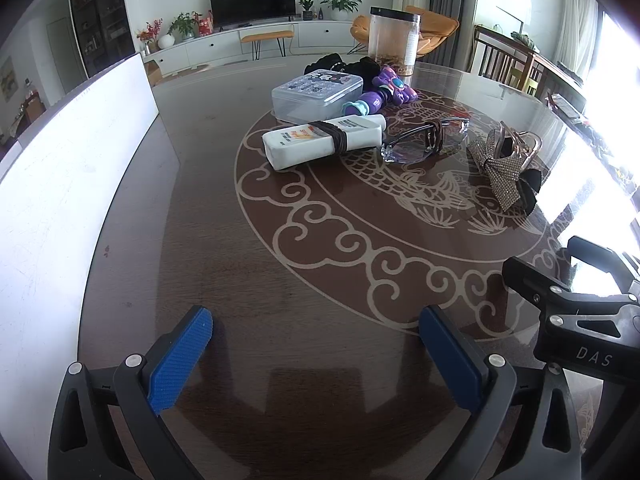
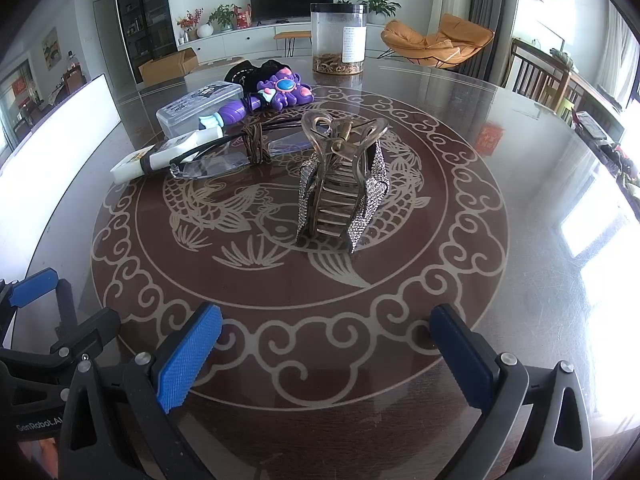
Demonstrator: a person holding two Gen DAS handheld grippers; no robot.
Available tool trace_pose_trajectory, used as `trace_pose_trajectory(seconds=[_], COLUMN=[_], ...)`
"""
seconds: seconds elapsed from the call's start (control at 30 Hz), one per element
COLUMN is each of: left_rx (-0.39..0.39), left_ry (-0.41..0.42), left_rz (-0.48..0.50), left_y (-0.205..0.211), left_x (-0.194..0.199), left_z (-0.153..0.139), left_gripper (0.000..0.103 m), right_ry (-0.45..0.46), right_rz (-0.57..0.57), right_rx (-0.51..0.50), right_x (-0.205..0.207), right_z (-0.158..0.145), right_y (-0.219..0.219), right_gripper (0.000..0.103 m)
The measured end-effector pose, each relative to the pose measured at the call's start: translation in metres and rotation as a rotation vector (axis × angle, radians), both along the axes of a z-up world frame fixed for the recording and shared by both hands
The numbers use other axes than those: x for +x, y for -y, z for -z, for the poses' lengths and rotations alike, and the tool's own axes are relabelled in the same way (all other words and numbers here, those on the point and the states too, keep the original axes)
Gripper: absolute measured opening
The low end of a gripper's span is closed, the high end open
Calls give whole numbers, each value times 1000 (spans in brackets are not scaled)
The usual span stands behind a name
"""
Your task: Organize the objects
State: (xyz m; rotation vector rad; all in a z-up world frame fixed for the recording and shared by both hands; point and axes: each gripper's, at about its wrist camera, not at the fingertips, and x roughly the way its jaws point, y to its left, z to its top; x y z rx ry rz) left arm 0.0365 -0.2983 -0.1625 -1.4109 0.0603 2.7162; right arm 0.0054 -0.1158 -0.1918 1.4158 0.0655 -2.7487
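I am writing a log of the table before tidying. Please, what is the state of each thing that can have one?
left gripper: open, empty
right gripper: open, empty
plastic box: lid on
jar: lid on, nearly empty
hair clip: shut
glasses: folded, band around them
white tube: lying flat, band around it

Hair claw (image 2: 343,184) at table (image 2: 500,240) centre, glasses (image 2: 224,158) at its 10 o'clock, tube (image 2: 160,156) touching glasses at 9 o'clock, lidded box (image 2: 196,106) behind tube, toy wand (image 2: 260,98) beside box, jar (image 2: 339,38) at 12 o'clock, possibly cloth behind wand.
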Motion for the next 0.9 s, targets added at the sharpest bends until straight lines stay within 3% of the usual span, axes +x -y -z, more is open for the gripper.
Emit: trace_pose_trajectory(seconds=[0.9], left_rx=[-1], left_ry=[-1], left_rz=[0], left_y=[0], left_x=[-3], left_z=[1], left_gripper=[103], right_ry=[0], right_rz=[-1], right_rx=[0], right_x=[0], right_z=[-1], right_y=[0], right_gripper=[103])
